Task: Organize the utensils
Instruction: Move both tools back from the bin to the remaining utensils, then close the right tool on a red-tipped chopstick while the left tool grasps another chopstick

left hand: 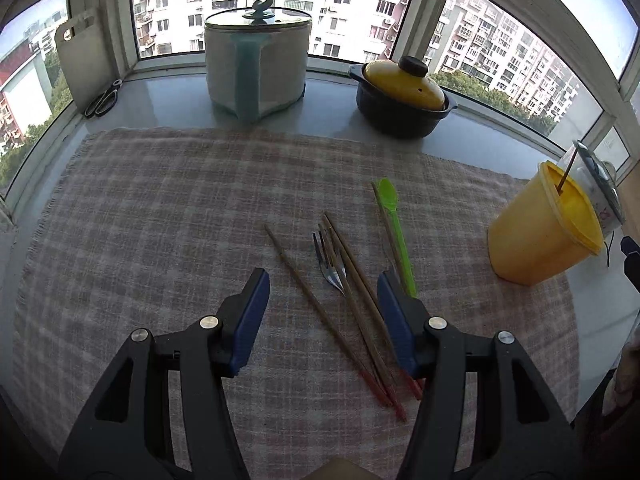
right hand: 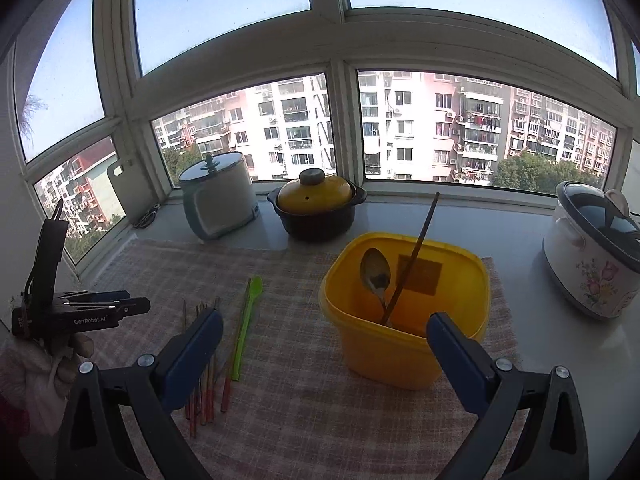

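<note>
Several red-tipped wooden chopsticks (left hand: pixel 344 312), a metal fork (left hand: pixel 330 264) and a green plastic spoon (left hand: pixel 394 228) lie on the checked cloth (left hand: pixel 160 220). My left gripper (left hand: pixel 322 280) is open and empty, low over them, its jaws straddling the chopsticks and fork. A yellow tub (right hand: pixel 404 312) stands to the right and holds a metal spoon (right hand: pixel 376 274) and one chopstick (right hand: pixel 416 252). My right gripper (right hand: pixel 324 328) is open and empty, just in front of the tub. The chopsticks (right hand: pixel 204 376) and green spoon (right hand: pixel 246 320) show left of it, the left gripper (right hand: pixel 100 308) beyond.
On the windowsill stand a white pot with a glass lid (left hand: pixel 256 64), a black casserole with a yellow lid (left hand: pixel 404 96) and a flowered rice cooker (right hand: pixel 592 256). A cutting board (left hand: pixel 84 60) and scissors (left hand: pixel 104 98) are at the far left.
</note>
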A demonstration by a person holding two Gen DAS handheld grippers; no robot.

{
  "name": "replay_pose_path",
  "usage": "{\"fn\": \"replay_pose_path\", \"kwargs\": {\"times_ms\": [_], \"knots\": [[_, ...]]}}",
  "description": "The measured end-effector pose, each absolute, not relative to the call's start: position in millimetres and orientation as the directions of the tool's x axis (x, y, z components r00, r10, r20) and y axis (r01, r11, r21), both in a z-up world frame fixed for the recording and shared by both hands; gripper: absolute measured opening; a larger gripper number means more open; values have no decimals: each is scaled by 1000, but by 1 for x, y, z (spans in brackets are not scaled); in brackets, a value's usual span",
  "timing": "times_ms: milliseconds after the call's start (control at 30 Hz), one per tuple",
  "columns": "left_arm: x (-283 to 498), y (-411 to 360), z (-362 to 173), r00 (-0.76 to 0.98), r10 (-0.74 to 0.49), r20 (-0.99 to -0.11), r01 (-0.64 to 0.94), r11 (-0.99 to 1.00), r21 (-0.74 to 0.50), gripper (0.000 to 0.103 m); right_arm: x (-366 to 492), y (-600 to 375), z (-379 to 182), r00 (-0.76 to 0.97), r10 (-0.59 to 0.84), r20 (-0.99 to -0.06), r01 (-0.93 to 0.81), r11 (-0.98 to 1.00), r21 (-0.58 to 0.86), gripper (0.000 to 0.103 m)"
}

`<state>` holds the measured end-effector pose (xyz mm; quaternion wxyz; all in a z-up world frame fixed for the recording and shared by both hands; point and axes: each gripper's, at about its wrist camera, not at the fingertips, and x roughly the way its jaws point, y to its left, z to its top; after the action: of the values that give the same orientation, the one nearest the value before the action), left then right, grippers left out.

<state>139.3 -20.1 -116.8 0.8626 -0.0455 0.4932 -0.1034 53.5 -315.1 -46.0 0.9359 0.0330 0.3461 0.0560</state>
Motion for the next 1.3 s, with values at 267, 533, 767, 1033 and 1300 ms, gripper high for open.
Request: {"fn": "replay_pose_path", "kwargs": {"times_ms": [267,533,767,1033,1300], "knots": [[145,-3,-150,418,-278,-865,84,960,-268,57,80,-265,-85,621,222,-752,-192,973,128,93],[153,-23,-170,347,-385,-855,104,922,-373,30,114,-245,-128,464,309,-830,-196,950,244,54],[170,-37,-190,270,-435,-859,91,900,-427,26,131,-231,-145,387,330,-861,-208,941,267,38],[182,-46,-203,255,-409,-876,77,912,-404,26,153,-222,-151,340,332,-880,-201,940,277,31],[187,-44,-212,248,-388,-888,72,921,-382,14,171,-218,-163,302,334,-893,-174,940,292,27]]}}
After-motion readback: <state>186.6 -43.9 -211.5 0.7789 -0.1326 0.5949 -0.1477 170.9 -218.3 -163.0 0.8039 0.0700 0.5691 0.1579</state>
